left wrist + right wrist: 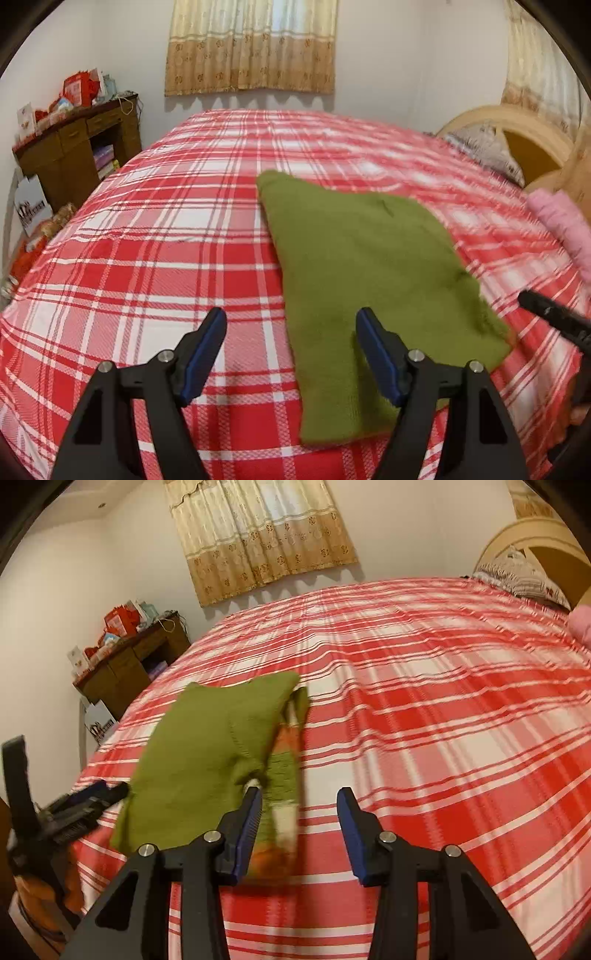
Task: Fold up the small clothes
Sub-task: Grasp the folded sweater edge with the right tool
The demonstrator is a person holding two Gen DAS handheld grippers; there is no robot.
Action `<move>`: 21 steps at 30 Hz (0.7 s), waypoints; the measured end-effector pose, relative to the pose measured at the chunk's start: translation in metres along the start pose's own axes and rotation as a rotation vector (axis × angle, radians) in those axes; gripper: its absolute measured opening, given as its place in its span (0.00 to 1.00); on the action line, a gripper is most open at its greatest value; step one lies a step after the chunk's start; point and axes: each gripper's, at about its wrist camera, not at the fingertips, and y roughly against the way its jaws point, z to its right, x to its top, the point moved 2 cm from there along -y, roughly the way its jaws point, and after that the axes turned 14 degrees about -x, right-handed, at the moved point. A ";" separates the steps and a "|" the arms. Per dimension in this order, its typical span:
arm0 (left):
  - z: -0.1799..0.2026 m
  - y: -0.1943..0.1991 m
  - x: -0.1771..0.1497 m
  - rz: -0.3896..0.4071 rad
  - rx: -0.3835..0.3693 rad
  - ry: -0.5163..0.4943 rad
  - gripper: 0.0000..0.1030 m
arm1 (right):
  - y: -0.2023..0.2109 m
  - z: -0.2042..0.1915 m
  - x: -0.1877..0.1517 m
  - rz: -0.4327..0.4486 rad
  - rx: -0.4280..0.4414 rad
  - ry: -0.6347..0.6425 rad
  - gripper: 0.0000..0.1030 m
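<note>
A green knitted garment (369,273) lies folded on the red and white plaid bedspread (147,258). In the right wrist view it (207,749) shows a striped orange and green part along its right edge. My left gripper (291,325) is open and empty, hovering over the garment's near left edge. My right gripper (299,805) is open and empty, just right of the garment's near end, its left finger by the striped edge. The right gripper also shows at the right edge of the left wrist view (554,317), and the left gripper (92,794) at the left of the right wrist view.
A brown desk (77,147) with red boxes stands left of the bed. A wooden headboard (517,125) and a patterned pillow (484,147) are at the far right, with a pink cloth (561,225) beside them. A curtain (251,48) hangs on the far wall.
</note>
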 end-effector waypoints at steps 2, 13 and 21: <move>-0.007 -0.001 0.009 0.009 -0.036 0.043 0.73 | -0.003 0.005 0.006 -0.006 0.028 -0.022 0.44; -0.019 -0.058 0.052 -0.017 -0.115 0.119 0.72 | -0.075 -0.030 0.048 -0.108 0.147 -0.015 0.69; -0.044 -0.099 0.030 -0.080 -0.275 0.297 0.74 | -0.138 -0.035 0.060 -0.187 0.255 -0.044 0.72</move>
